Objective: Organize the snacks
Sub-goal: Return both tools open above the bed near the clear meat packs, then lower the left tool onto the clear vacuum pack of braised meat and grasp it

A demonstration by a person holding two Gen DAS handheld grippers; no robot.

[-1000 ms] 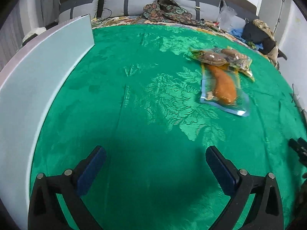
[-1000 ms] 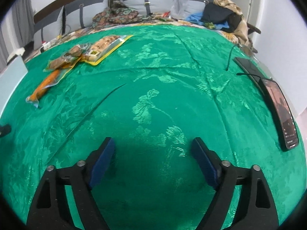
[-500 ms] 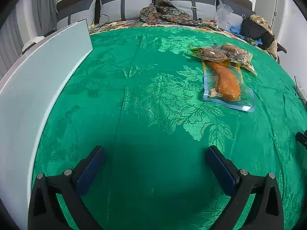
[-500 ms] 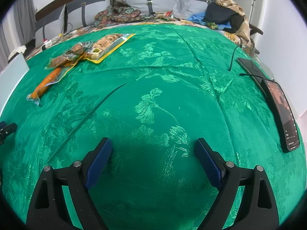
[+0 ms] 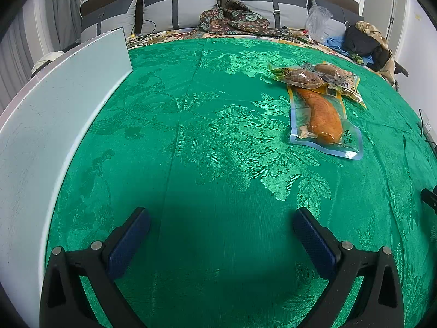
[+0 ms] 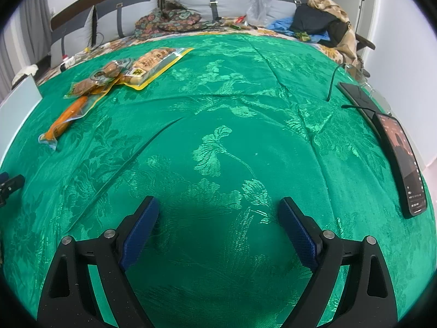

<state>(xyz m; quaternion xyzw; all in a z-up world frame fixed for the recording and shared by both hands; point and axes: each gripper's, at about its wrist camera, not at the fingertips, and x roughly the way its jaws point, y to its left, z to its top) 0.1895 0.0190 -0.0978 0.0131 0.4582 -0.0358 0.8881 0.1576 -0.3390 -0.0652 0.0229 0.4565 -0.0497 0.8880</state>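
Several snack packets lie in a cluster on the green cloth (image 5: 218, 136). The nearest is a clear packet with an orange piece (image 5: 325, 120), and brown vacuum packs (image 5: 303, 78) overlap its far end. In the right wrist view the same orange packet (image 6: 65, 117) lies at far left, beside the brown packs (image 6: 95, 82) and a yellow-edged biscuit packet (image 6: 155, 63). My left gripper (image 5: 220, 213) is open over bare cloth, well short of the packets. My right gripper (image 6: 218, 201) hovers over bare cloth, its jaws still opening with nothing between them.
A pale flat board (image 5: 54, 104) stands along the left edge of the cloth. A dark phone (image 6: 401, 158) and a black cable (image 6: 331, 82) lie at the right edge. Pillows (image 5: 177, 5) and piled clothes (image 6: 322, 24) fill the back.
The right gripper's jaws have spread a little wider. The packets have not moved on the cloth.
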